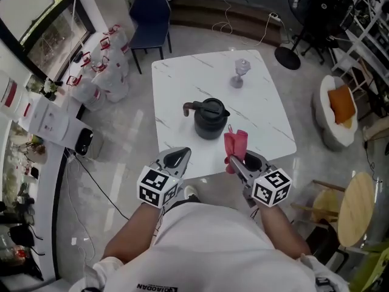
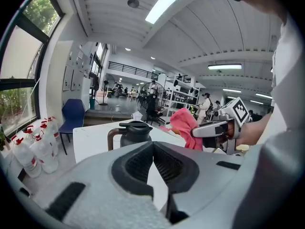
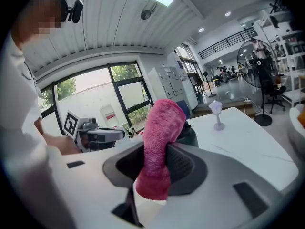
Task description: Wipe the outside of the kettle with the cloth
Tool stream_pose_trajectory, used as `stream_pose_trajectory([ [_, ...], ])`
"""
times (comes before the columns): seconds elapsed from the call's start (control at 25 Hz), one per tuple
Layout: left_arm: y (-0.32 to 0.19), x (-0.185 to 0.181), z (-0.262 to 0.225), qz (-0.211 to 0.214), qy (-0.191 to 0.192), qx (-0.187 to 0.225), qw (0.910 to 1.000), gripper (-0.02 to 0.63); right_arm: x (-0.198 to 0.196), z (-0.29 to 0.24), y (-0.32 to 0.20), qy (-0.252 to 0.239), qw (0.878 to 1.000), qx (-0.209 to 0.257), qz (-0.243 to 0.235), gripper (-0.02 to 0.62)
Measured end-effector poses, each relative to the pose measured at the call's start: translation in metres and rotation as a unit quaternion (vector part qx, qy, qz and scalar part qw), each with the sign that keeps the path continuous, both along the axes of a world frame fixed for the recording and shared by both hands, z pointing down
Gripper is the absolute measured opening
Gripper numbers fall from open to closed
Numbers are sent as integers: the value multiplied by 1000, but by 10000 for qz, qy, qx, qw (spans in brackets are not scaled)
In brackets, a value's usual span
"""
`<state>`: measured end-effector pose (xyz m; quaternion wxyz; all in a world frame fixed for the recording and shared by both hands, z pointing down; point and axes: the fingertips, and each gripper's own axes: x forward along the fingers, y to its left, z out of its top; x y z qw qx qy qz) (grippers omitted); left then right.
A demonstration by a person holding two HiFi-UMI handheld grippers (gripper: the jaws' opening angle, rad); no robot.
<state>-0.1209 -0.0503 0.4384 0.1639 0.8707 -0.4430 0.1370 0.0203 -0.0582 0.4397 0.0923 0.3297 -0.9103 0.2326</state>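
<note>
A black kettle (image 1: pixel 209 118) with a brown handle stands near the middle of the white marble table (image 1: pixel 261 111). It also shows in the left gripper view as the kettle (image 2: pixel 131 133). My right gripper (image 1: pixel 234 159) is shut on a pink cloth (image 1: pixel 235 145), which sticks up between its jaws just in front of the kettle; the cloth (image 3: pixel 159 144) hides most of the kettle in the right gripper view. My left gripper (image 1: pixel 180 154) is shut with nothing in it, at the table's near edge, left of the cloth.
A clear stemmed glass (image 1: pixel 239 72) stands at the table's far side. A blue chair (image 1: pixel 150 18) sits beyond the far left corner, with white bags (image 1: pixel 104 72) on the floor to the left. A white armchair with an orange cushion (image 1: pixel 340 104) is on the right.
</note>
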Motion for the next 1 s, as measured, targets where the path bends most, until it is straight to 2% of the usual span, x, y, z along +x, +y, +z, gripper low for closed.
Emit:
stream_pose_trajectory([
  [0.24, -36, -23, 7, 368, -202, 122, 9990, 0, -19, -4, -30, 102, 9995, 56, 292, 130],
  [0.44, -53, -26, 16, 550, -205, 30, 9983, 0, -19, -8, -42, 173, 9989, 72, 438, 130],
  [0.64, -72, -30, 20, 665, -702, 253, 9950, 0, -16, -18, -61, 160, 9985, 204, 473, 130],
  [0.8, -93, -39, 29, 548, -957, 302, 9934, 2, -14, -25, -76, 83, 9989, 299, 348, 130],
  [0.92, -114, -46, 35, 474, -1276, 347, 9901, 48, -17, -27, -88, 85, 9993, 327, 132, 130],
  [1.0, -125, -48, 45, 580, -1510, 342, 9862, 80, -21, -30, -95, 98, 9994, 342, -32, 130],
])
